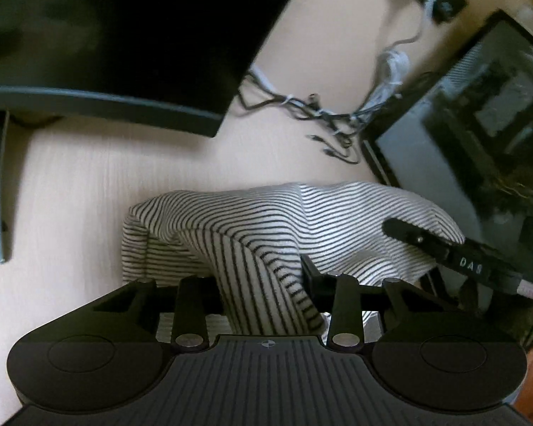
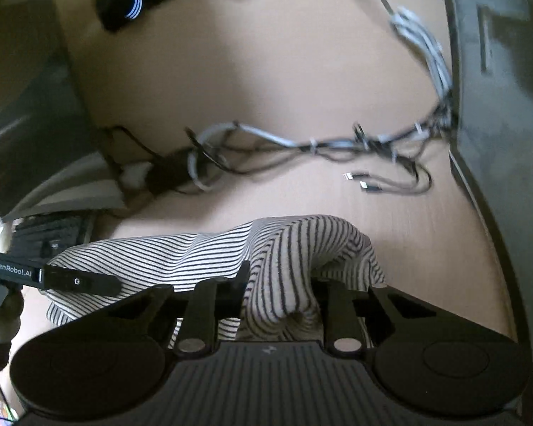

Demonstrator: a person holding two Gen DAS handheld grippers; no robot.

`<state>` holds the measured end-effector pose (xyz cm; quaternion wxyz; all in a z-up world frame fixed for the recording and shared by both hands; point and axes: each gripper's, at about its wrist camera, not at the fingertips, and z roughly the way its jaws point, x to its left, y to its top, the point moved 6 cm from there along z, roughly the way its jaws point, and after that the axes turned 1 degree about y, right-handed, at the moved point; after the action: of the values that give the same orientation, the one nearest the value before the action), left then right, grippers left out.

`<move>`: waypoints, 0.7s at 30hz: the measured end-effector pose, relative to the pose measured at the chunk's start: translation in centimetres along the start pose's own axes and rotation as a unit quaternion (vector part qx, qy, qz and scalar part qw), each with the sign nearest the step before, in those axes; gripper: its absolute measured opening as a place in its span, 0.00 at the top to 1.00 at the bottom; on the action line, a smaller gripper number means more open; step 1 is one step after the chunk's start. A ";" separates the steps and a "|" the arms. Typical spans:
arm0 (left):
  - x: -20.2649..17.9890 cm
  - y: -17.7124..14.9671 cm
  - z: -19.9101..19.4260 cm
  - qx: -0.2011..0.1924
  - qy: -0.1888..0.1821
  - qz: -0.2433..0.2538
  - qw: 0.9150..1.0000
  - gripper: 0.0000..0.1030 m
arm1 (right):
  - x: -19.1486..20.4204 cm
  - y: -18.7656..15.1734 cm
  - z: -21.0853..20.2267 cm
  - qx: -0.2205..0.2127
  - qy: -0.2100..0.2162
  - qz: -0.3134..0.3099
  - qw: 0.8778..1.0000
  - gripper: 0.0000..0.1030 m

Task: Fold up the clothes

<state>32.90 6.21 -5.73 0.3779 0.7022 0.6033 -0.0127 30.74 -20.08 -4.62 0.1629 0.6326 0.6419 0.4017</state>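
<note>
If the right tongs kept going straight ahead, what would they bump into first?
Nothing new right away: the right tongs already pinch the striped cloth. Past it lies bare desk, then probably the tangle of cables, though depth is hard to judge.

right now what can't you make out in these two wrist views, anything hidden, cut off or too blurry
- Left wrist view: the left gripper fingertips are buried in the striped garment.
- Right wrist view: the right gripper fingertips are hidden the same way.
- Both views: the garment's near part lies behind the gripper bodies, so its type and full outline are unclear.
- Cables: motion-blurred, connectors unreadable.
- Monitor: cut off by the frame edge.
</note>
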 end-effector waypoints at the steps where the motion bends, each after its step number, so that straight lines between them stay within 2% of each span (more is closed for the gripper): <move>1: -0.3 -0.4 -0.6 -0.002 -0.002 0.008 1.000 0.62 | 0.4 0.0 -0.7 -0.003 0.004 -0.001 1.000 0.80; 6: -1.0 -2.7 -3.0 0.000 -0.006 0.047 0.999 0.61 | 2.3 -1.8 -4.0 -0.006 0.017 -0.005 1.000 0.80; 10: -0.8 -4.5 -2.7 0.021 -0.006 0.045 0.999 0.59 | 3.3 -4.4 -5.2 0.005 0.016 0.005 1.000 0.80; 14: 0.6 -7.6 -1.5 0.057 0.006 0.040 0.998 0.59 | 3.3 -7.9 -4.2 0.035 -0.017 0.005 0.999 0.78; 15: 1.0 -8.4 -1.1 0.067 0.012 0.042 0.997 0.57 | 3.0 -8.9 -4.0 0.044 -0.027 0.006 0.999 0.75; 16: 1.3 -9.2 -0.8 0.076 0.018 0.044 0.996 0.50 | 2.8 -9.8 -3.6 0.053 -0.046 0.002 0.998 0.72; 18: 1.7 -9.5 -1.2 0.071 0.019 0.047 0.996 0.46 | 2.4 -10.7 -3.5 0.057 -0.071 0.009 0.996 0.54; 19: 1.6 -9.1 -1.7 0.061 0.025 0.052 0.996 0.39 | 2.2 -10.8 -3.6 0.054 -0.078 0.020 0.995 0.49; 20: 1.5 -8.8 -2.2 0.052 0.032 0.058 0.996 0.30 | 2.1 -10.9 -3.8 0.050 -0.085 0.029 0.995 0.35; 21: 1.4 -8.5 -2.7 0.042 0.039 0.063 0.996 0.26 | 2.1 -10.7 -4.2 0.044 -0.093 0.034 0.994 0.24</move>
<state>24.79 8.79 -8.86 0.3247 0.7537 0.5712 0.0133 20.12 -18.12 -9.12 0.1800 0.6953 0.6188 0.3181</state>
